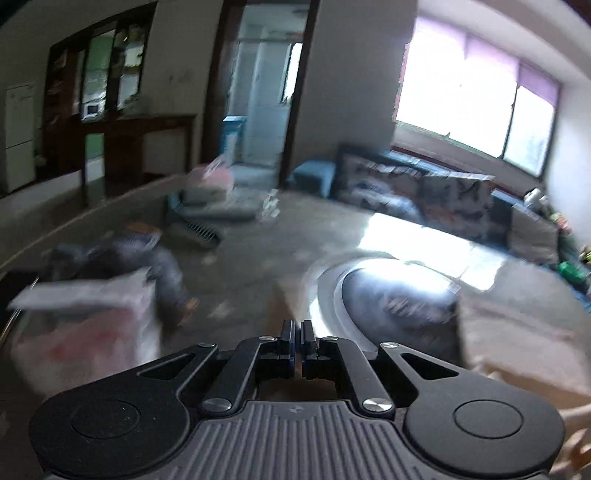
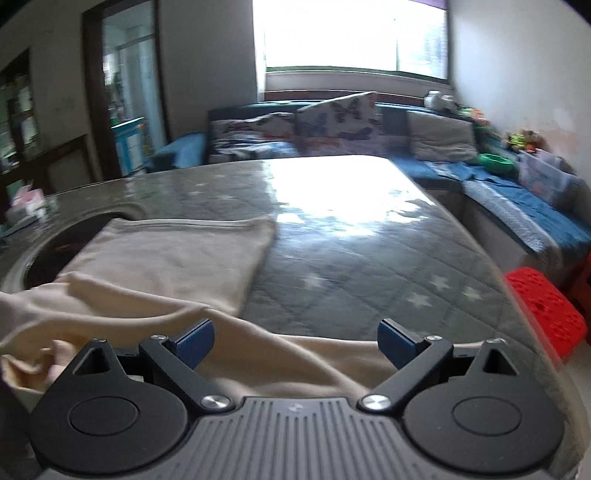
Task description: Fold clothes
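Left hand-held gripper (image 1: 297, 332): clenched, its two fingers pressed almost together with nothing visible between them; raised above the table (image 1: 258, 266); this view is blurred.
Right hand-held gripper (image 2: 295, 341): released, the two blue pads (image 2: 195, 341) spread wide apart; nothing between them; cloth lies directly under and in front of it.
Garment (image 2: 166, 258): one beige piece, on the table; a flat part lies ahead and to the left of the right hand-held gripper; a rumpled fold runs across just before its fingers and off to the left.
Table surface: grey quilted cover with white stars (image 2: 369, 266) ahead and to the right of the right hand-held gripper, under a glossy sheet that reflects the window.
Round inset (image 1: 373, 288): one circular ring in the table, ahead and right of the left hand-held gripper; the garment's far edge overlaps it in the right wrist view.
Around the left hand-held gripper: a pale bag or box (image 1: 92, 325) to the left, a dark heap (image 1: 122, 258) beyond it, both too blurred to name.
Beyond the table: one sofa with butterfly cushions (image 2: 332, 125); one bright window (image 2: 354, 33); one doorway (image 2: 125, 88) to the left.
Right of the right hand-held gripper: one red perforated stool (image 2: 546, 314) beside the table edge.
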The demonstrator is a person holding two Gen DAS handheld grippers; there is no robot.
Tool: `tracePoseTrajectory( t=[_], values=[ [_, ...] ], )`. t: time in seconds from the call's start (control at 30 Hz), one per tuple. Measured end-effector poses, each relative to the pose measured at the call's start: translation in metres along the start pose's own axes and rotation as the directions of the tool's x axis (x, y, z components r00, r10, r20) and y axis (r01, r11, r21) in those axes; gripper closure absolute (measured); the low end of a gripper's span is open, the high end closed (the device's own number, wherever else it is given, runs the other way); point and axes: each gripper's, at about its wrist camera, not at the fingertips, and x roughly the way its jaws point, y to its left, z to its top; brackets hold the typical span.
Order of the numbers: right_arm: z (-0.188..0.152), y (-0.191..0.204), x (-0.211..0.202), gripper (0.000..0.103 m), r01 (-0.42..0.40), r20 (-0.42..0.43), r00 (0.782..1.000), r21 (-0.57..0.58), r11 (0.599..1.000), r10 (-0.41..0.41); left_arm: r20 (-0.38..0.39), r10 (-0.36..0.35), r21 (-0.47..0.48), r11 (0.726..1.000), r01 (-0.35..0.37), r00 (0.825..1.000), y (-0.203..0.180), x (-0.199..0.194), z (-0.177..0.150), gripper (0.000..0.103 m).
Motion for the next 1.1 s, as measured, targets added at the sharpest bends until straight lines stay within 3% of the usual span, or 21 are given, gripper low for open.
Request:
tracePoseTrajectory(
  t=[0.1, 0.2, 0.3, 0.4, 0.5, 0.57, 0.67, 0.77, 1.0, 1.1],
  values=[
    [0.004, 0.018, -0.003, 0.007, -0.082, -0.022, 0.996, -0.073, 0.994, 0.081, -0.046, 0.061, 0.006, 0.998, -0.061, 0.997, 0.009, 0.006, -0.013, 0.097],
    [0.007, 0.036, -0.005, 0.009, -0.165, -0.049, 0.986, -0.144, 0.976, 0.160, -0.056, 0.060, 0.013, 0.998, -0.059, 0.997, 0.009, 0.001, -0.016, 0.096],
    [0.011, 0.054, -0.008, 0.014, -0.247, -0.082, 0.969, -0.211, 0.946, 0.235, -0.048, -0.001, 0.057, 0.998, 0.004, 0.999, -0.004, -0.013, -0.016, 0.090],
    [0.008, 0.074, -0.009, 0.022, -0.317, -0.126, 0.948, -0.254, 0.914, 0.294, -0.068, -0.121, 0.128, 0.983, 0.129, 0.990, -0.028, -0.025, -0.020, 0.090],
    [0.006, 0.086, -0.009, 0.033, -0.363, -0.157, 0.930, -0.271, 0.891, 0.331, -0.114, -0.270, 0.195, 0.938, 0.288, 0.956, -0.061, -0.038, -0.028, 0.088],
    [0.006, 0.093, -0.006, 0.046, -0.393, -0.176, 0.917, -0.267, 0.880, 0.357, -0.149, -0.365, 0.234, 0.890, 0.392, 0.919, -0.087, -0.047, -0.034, 0.077],
    [0.005, 0.100, -0.003, 0.049, -0.418, -0.197, 0.905, -0.267, 0.868, 0.376, -0.205, -0.469, 0.288, 0.810, 0.511, 0.859, -0.122, -0.055, -0.044, 0.075],
    [0.005, 0.109, -0.003, 0.051, -0.446, -0.215, 0.892, -0.282, 0.850, 0.397, -0.262, -0.517, 0.322, 0.749, 0.579, 0.815, -0.145, -0.056, -0.051, 0.073],
    [-0.001, 0.119, 0.005, 0.062, -0.455, -0.250, 0.886, -0.303, 0.837, 0.391, -0.331, -0.527, 0.375, 0.688, 0.622, 0.782, -0.163, -0.048, -0.061, 0.072],
    [-0.001, 0.122, 0.009, 0.075, -0.456, -0.262, 0.884, -0.301, 0.838, 0.387, -0.350, -0.525, 0.390, 0.671, 0.631, 0.775, -0.165, -0.045, -0.064, 0.072]
  ],
)
